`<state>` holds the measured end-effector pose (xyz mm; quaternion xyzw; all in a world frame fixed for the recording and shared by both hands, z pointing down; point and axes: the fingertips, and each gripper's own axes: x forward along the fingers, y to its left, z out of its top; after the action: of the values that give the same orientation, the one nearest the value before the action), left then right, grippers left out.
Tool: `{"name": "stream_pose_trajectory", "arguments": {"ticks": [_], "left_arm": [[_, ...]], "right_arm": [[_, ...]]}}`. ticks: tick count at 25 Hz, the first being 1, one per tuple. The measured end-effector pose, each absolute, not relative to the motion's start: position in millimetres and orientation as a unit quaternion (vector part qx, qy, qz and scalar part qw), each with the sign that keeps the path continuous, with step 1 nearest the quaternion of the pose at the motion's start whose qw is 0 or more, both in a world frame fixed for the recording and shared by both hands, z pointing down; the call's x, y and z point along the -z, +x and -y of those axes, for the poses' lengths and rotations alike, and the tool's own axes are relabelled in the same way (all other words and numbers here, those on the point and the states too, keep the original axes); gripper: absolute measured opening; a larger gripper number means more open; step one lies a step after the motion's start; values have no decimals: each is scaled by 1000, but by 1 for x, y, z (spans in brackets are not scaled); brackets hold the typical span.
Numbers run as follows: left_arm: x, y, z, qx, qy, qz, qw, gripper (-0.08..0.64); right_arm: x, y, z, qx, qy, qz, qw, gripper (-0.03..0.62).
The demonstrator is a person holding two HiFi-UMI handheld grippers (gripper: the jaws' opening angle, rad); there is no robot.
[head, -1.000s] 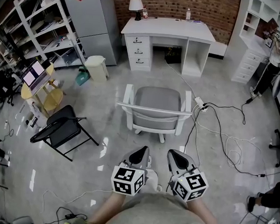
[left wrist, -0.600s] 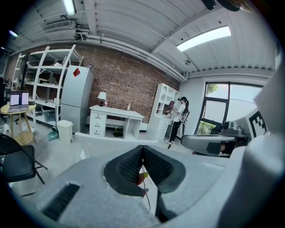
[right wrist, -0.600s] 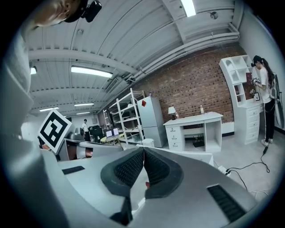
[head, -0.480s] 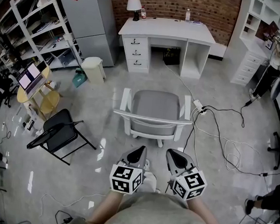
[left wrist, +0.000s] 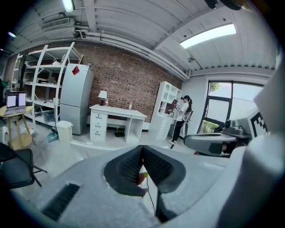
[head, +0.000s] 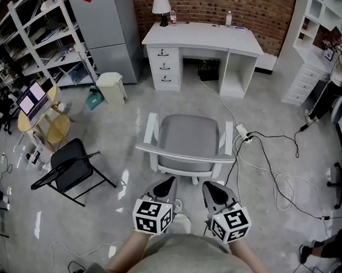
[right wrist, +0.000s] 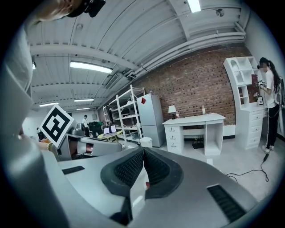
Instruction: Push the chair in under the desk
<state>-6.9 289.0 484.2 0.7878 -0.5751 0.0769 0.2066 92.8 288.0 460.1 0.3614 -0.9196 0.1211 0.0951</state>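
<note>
Chair (head: 185, 137) is out on the open floor, well apart from the white counter (head: 202, 36), with its backrest toward the camera (seat facing the counter). Left gripper (head: 167, 184) and right gripper (head: 212, 190) hang side by side near the backrest, both jaws pinched fully together with nothing in them.

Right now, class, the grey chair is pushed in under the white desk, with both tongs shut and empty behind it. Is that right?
No. The grey chair stands out on the floor, apart from the white desk, as the head view shows. The left tongs and right tongs are shut and empty behind it.
</note>
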Motion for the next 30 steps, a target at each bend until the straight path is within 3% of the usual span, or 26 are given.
{"name": "stream_pose_trajectory", "arguments": {"ticks": [14, 30], "left_arm": [[-496, -21, -234, -106, 794, 561, 208, 11], [-528, -27, -199, -180, 820, 505, 200, 13]], "right_arm": [[-469, 78, -232, -104, 368, 915, 130, 9], [-498, 61, -193, -61, 375, 899, 220, 11]]}}
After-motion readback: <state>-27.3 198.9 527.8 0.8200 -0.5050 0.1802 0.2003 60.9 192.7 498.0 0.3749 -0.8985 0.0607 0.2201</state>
